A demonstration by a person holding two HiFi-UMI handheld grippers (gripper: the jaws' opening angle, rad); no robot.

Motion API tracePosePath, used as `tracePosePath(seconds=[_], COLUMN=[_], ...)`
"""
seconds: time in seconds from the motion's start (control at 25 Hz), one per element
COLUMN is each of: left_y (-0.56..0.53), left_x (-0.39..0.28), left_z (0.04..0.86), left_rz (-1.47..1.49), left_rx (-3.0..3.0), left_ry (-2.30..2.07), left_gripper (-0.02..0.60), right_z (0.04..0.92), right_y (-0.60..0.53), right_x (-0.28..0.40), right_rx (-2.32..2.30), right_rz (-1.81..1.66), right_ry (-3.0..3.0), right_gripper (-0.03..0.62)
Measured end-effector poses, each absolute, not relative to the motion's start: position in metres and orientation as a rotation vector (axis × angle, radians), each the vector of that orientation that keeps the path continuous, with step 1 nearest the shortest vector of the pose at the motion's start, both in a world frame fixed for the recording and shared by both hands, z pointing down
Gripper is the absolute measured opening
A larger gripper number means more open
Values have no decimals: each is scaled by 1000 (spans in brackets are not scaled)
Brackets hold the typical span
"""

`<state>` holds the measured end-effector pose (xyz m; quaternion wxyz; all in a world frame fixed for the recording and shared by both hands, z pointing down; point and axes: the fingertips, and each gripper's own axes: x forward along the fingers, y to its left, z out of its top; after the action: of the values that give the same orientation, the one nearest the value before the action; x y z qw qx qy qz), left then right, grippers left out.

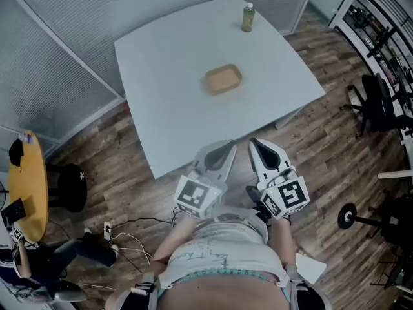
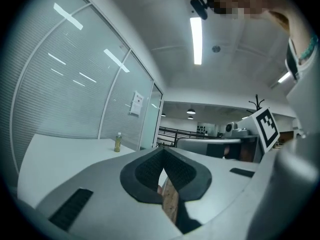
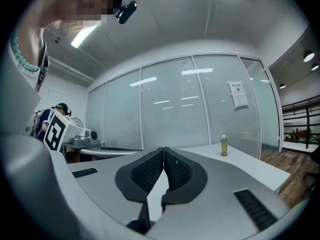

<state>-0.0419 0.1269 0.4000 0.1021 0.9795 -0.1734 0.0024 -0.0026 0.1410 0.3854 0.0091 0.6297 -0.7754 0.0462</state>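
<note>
I hold both grippers close to my body, just short of the near edge of a white square table (image 1: pixel 174 108). My left gripper (image 1: pixel 230 145) is shut with nothing between its jaws; its tips (image 2: pixel 163 151) meet in the left gripper view. My right gripper (image 1: pixel 253 143) is shut and empty too, and its tips (image 3: pixel 163 150) touch in the right gripper view. A shallow tan tray (image 1: pixel 223 79) lies at the middle of the table, well beyond both grippers. A small green bottle (image 1: pixel 248 17) stands upright near the far corner; the bottle (image 2: pixel 118 142) (image 3: pixel 224 146) shows in both gripper views.
Frosted glass partitions (image 1: pixel 77 18) run behind the table. A yellow round table (image 1: pixel 32 186) and a black stool (image 1: pixel 70 187) stand at the left, with cables (image 1: pixel 122 237) on the wood floor. A black office chair (image 1: pixel 377 102) and a stand base (image 1: pixel 348 217) are at the right.
</note>
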Motion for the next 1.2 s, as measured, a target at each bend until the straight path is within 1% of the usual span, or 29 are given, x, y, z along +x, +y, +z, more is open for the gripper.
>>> tracePosePath(seconds=[0.24,0.56,0.84,1.0,1.2], left_y=[71,33,3,-24,-54], left_x=[-39,-43,-45,-27,19], left_z=[404,404,397,399,400], left_rz=[31,20,7,13,24], left_rx=[2912,2865,2860,2838,2825], left_ry=[-498,-507,-636,-708,-787], left_gripper=[0,0,0,0,0], right_z=[392,399,393,393,395], right_y=[85,42,6,-22,-56], right_x=[1,-5,-12,5,50], right_rx=[1985,1952,1823,1757,1684], right_rz=[173,193,168,176,171], right_ry=[-2369,-2383,-2481,-2518,-2562], right_gripper=[2,2,2,2,2])
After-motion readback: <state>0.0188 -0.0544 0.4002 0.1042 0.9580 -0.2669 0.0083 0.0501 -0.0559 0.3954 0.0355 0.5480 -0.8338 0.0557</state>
